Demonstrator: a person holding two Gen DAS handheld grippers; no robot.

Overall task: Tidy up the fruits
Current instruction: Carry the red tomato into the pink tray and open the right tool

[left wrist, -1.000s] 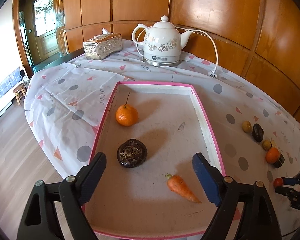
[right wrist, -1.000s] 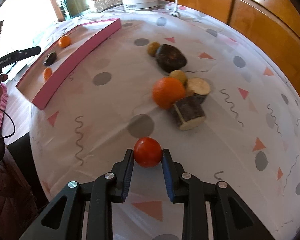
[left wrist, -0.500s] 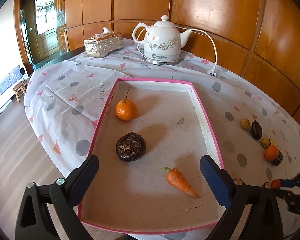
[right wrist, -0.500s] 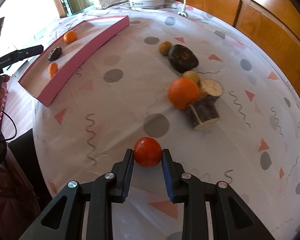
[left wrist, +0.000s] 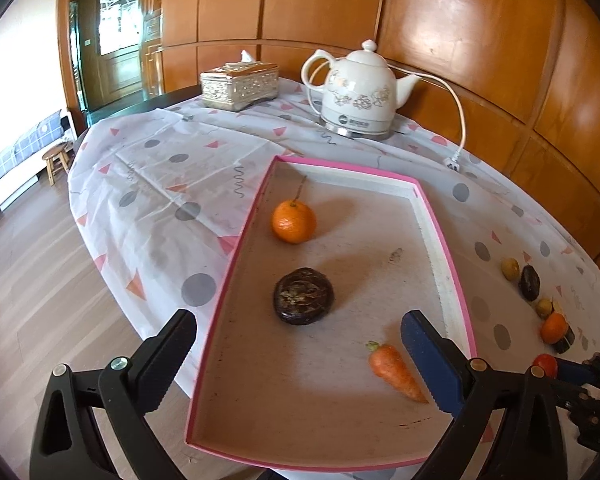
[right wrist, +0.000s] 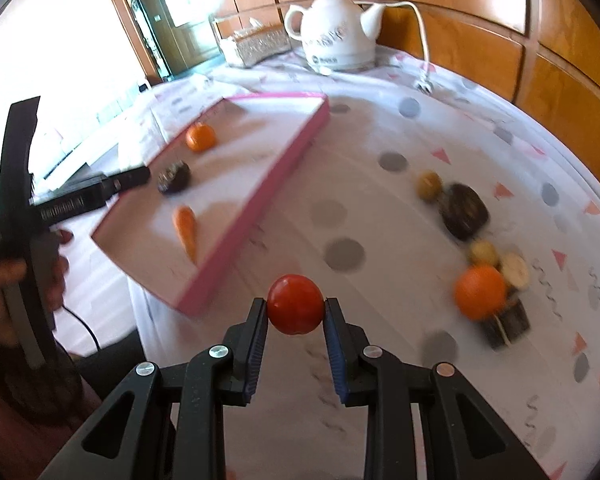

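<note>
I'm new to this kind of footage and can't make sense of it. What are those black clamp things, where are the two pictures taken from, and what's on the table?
There is no robot here: a person holds a two-finger clamp in each hand, and a wide-angle camera on each clamp looks along its fingers.

The left-hand view shows the left gripper wide open and empty above a pink-rimmed tray. In the tray lie a mandarin, a dark wrinkled fruit and a small carrot.

The right-hand view shows the right gripper clamped on a red tomato, held off the tablecloth. More fruit waits in a loose cluster to the right. A white kettle and a tissue box stand at the far edge.
</note>
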